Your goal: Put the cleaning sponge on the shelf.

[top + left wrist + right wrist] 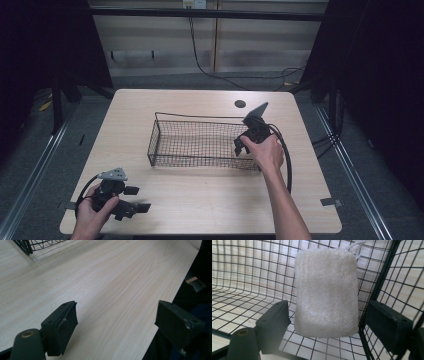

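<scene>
One sponge lies in the basket's right end, between the spread right hand-held gripper; probably closing comes next. Left hand-held gripper spread, idle.

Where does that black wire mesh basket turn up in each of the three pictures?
High view: the black wire mesh basket sits mid-table, the right gripper at its right end.
Left gripper view: one corner at top left.
Right gripper view: mesh all around a pale sponge.
Shared landmark: the light wooden table.
</scene>
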Demonstrator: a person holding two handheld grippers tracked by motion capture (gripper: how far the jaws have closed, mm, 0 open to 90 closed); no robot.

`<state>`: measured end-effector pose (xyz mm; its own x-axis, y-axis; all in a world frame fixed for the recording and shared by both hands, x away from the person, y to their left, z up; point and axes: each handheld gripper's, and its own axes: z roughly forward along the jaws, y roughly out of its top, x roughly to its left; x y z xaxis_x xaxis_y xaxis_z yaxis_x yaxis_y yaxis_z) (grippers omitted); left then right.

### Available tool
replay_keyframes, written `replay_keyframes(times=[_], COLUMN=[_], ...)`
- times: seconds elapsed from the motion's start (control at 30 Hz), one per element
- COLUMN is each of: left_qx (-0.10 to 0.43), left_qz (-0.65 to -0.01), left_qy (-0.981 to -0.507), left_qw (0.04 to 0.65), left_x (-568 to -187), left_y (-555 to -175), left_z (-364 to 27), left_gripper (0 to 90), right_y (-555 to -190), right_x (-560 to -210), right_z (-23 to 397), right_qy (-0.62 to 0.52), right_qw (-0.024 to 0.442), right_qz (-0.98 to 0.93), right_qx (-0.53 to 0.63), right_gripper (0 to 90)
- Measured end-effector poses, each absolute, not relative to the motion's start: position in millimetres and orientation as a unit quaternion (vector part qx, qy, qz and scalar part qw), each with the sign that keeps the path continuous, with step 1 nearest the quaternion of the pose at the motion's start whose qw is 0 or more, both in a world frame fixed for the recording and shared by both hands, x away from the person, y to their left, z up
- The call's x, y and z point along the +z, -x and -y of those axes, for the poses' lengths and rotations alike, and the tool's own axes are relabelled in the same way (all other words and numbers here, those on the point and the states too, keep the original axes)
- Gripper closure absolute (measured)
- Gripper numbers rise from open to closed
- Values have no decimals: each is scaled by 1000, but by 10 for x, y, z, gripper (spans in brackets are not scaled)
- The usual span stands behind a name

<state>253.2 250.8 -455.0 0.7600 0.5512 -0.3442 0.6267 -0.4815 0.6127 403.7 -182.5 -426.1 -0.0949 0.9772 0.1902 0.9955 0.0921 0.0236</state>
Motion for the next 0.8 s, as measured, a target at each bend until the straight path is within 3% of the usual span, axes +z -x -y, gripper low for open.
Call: replay_keyframes(times=[0.8], left_qx=[-50], left_qz=[-343], left_qy=[-859], left_qw=[376], left_x=[-4549], left_y=[-2533], left_z=[-2508], left_gripper=[173], right_y=[-3863], right_x=[-4023], right_z=[1892], right_qy=[619], right_qw=[56], right_qz=[771], right_qx=[-138], right_gripper=[176])
